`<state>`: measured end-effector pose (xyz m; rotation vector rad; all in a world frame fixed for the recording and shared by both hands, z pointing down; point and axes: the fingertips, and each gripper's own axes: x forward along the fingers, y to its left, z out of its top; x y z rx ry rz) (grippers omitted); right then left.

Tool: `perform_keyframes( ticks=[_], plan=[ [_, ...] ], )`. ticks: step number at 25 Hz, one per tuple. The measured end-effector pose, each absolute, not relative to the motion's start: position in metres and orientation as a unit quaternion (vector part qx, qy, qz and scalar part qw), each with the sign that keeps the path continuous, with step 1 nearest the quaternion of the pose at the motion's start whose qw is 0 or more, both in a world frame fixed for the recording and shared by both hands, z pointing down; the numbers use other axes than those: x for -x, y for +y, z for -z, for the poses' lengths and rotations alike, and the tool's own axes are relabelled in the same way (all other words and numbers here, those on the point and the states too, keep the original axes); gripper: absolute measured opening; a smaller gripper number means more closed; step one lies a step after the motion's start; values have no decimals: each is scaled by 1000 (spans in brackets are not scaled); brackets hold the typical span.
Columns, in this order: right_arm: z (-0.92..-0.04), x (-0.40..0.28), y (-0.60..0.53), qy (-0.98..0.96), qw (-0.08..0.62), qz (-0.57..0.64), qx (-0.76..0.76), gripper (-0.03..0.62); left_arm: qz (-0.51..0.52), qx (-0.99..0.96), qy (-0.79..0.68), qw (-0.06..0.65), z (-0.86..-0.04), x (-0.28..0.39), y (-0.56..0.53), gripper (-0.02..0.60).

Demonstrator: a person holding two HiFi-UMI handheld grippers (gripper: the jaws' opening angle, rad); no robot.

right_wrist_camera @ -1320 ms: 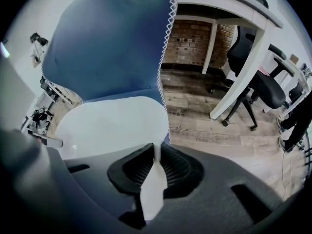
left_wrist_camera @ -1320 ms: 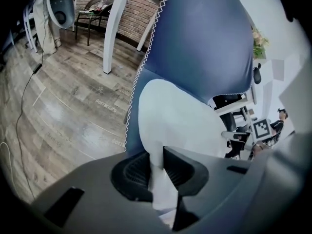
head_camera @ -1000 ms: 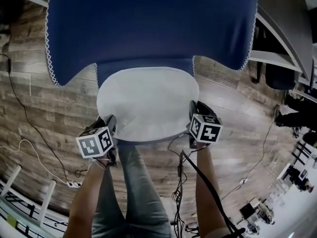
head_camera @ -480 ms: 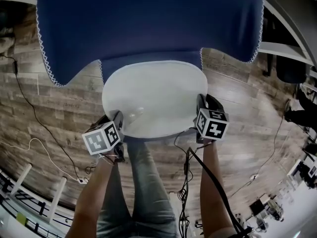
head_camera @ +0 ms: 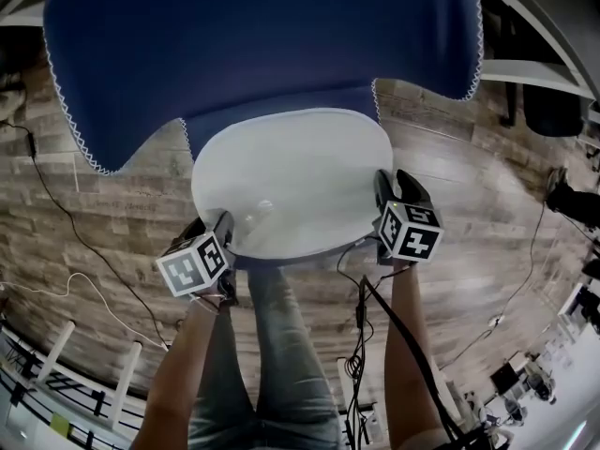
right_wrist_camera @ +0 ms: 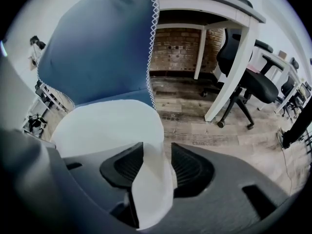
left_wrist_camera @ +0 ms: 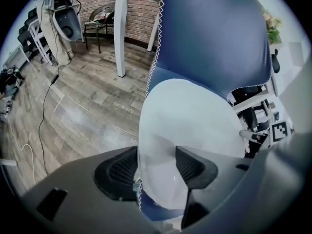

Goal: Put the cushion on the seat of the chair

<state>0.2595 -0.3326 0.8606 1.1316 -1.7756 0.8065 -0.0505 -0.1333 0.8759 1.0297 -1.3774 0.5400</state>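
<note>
opening just now, left gripper (left_wrist_camera: 157, 169) and right gripper (right_wrist_camera: 157, 165) loosely straddle the cushion (head_camera: 291, 178).

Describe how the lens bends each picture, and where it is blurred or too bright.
Head view: the floor boards curve strongly, the corners darken, the white cushion looks nearly washed out. Left gripper view: black round border, the nearest cushion edge is soft. Right gripper view: the desk leg leans, the near cushion edge is blurred.

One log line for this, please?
white round fabric cushion on seat of blue-covered chair | left gripper, right gripper: jaws just opened, cushion edge between
</note>
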Motion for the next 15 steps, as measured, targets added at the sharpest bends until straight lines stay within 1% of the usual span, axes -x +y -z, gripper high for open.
perform_keyframes(
  ticks=[4,6,8,15],
  plan=[
    [-855,-262,-334,-711,422,-320,-463,202,-234,-453,-599,618,-874,52,-134,242],
    [-851,-259,-331,-712,417,-321,-465,237,-227,-456,-600,617,-872,53,-132,252],
    [-847,-253,-326,-714,413,-319,-467,255,-218,-460,-600,617,-869,54,-130,263],
    [-823,-244,-308,-709,395,-313,-494,268,-218,-481,-600,601,-852,65,-130,273]
  ],
)
